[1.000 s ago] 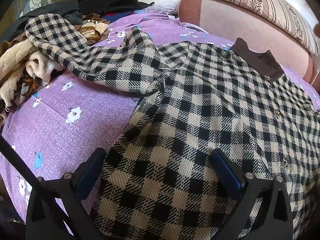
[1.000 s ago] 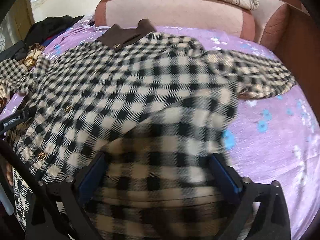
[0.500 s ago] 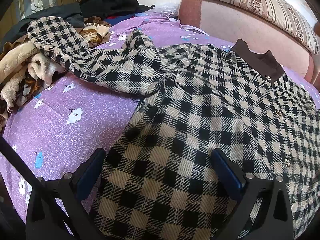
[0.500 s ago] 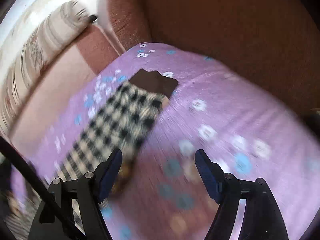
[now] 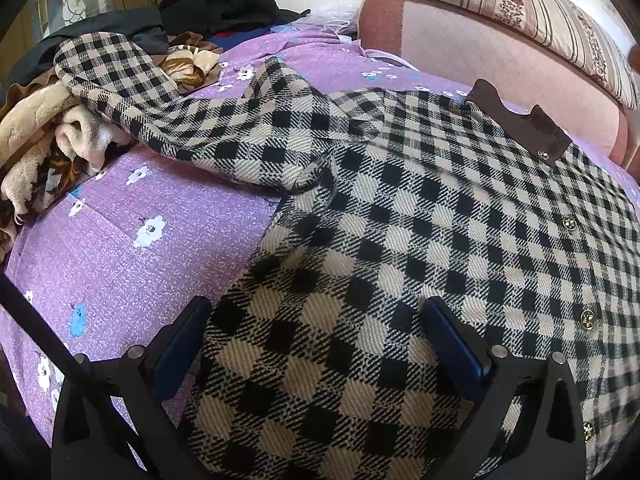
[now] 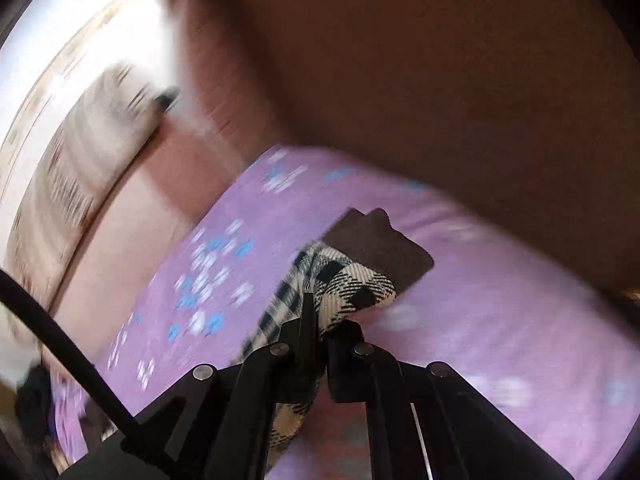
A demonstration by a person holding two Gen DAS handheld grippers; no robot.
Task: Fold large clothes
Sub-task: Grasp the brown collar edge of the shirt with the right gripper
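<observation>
Right hand-held gripper [image 6: 324, 320] is clenched on the sleeve end [image 6: 352, 284] of the checked coat [image 5: 440, 240], just short of its brown cuff [image 6: 380, 248]; its jaws have just been closing and cloth is pinched between them. Coat lies spread, buttons up, on the purple floral bed cover [image 5: 120, 248], collar [image 5: 520, 128] toward the pink headboard [image 5: 460, 36]. Sleeve's long axis runs from the pinch back toward the coat body, which is out of the right wrist view (frame is motion-blurred). I'd judge the next move is to carry that sleeve inward across the chest. Left hand-held gripper [image 5: 320, 344] is released, jaws wide, straddling the coat's lower left side; contact unclear. The other sleeve [image 5: 132, 84] trails onto a clothes pile [image 5: 44, 148], nearer the left hand.
</observation>
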